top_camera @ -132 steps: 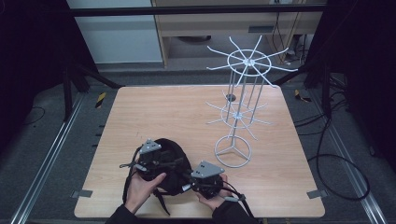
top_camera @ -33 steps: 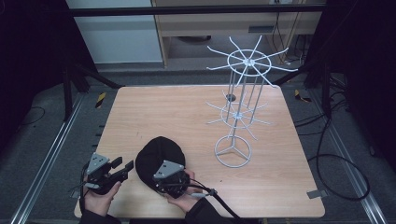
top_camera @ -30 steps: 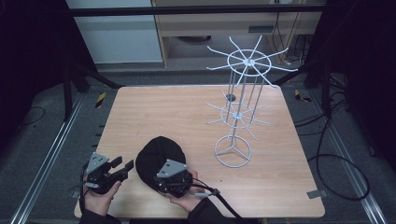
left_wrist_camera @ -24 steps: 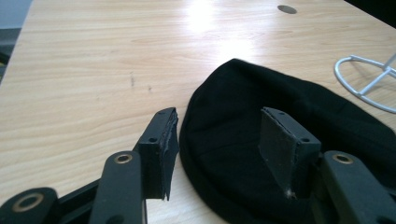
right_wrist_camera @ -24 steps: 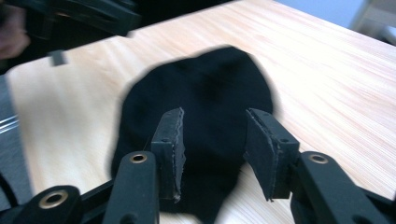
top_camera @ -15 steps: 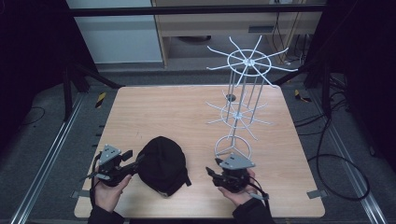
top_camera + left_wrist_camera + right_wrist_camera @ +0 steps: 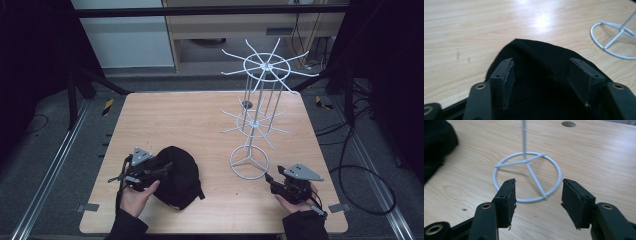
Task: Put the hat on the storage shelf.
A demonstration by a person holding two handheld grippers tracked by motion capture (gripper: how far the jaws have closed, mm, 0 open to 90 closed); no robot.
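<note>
The left gripper is held low at the near left of the wooden table, its jaws pointed toward the black cap. In the left gripper view the jaws are seen spread apart, having just been opening, with the cap's dark cloth lying beneath and between them; the pads are not pressed on it. The cap is laid flat on the table at the near left, just beside the left hand, and well apart from the rack's base.

Toward the middle right, a white wire rack is stood upright, its ring base resting on the table. A small round hole is noted in the tabletop behind the rack.

At the near right, the right gripper is held just beside the ring base. Its jaws are seen apart in the right gripper view, having just been opening, with nothing gripped; the ring base is seen beyond them, untouched.
</note>
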